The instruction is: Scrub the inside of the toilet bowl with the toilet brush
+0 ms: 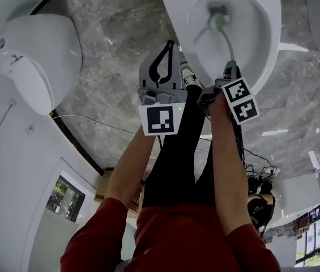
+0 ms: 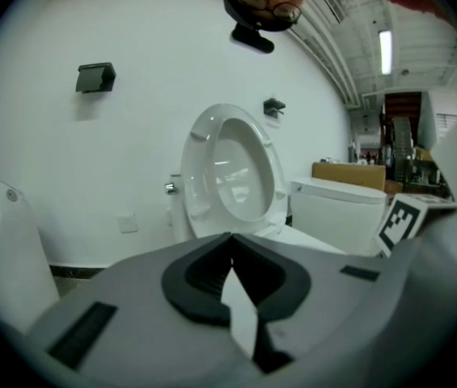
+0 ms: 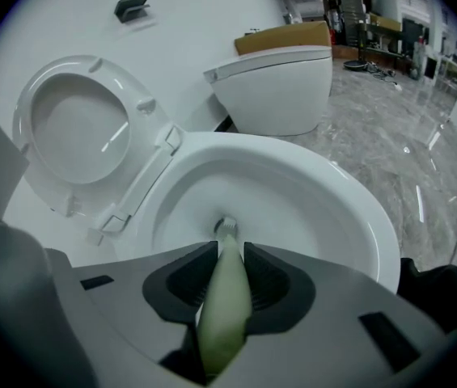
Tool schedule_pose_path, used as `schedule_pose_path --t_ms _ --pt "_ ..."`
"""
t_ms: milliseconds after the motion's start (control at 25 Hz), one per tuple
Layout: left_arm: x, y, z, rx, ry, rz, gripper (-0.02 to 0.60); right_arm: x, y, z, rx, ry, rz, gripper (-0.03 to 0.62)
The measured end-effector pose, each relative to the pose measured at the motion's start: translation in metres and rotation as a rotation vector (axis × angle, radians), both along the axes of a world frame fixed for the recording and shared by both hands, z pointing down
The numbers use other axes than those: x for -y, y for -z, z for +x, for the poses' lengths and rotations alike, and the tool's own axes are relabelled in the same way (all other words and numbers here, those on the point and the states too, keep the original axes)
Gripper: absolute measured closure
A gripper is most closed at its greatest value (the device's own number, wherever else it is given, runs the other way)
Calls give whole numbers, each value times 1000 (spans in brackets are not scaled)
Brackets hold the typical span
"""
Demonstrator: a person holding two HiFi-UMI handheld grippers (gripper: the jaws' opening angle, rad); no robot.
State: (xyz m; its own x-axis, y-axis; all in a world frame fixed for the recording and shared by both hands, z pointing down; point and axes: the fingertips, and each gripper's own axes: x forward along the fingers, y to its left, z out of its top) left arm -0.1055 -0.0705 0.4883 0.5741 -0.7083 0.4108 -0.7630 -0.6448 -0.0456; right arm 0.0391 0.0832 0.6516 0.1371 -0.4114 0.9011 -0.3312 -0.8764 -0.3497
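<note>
White toilet bowl [image 3: 357, 208] holds the toilet brush [image 3: 225, 293]; right tongs [image 3: 226, 253] clamp its handle; left tongs [image 2: 230, 237] closed, empty.

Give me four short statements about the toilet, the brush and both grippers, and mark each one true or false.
1. The right gripper is shut on the brush. True.
2. The brush's head rests on the floor. False: it is down inside the bowl.
3. The left gripper holds a cloth. False: its jaws are together with nothing between them.
4. The seat is raised. True.
</note>
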Motion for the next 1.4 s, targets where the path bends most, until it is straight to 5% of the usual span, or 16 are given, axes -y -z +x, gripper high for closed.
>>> schedule_pose_path --t_ms 320,680,1040,1280,1400 --pt "0 -3 -15 39 7 3 581 42 33 -27 52 -8 145 497" --pt "-7 -6 -11 36 10 -18 581 -21 2 -3 -11 -3 -2 496" --pt "-19 -10 -9 41 13 -60 581 42 30 -9 64 89 137 496" --pt "-14 -10 -12 16 65 -71 581 51 27 27 17 409 64 496" --pt "-9 -7 -10 -12 93 -68 581 80 35 41 -89 691 21 496"
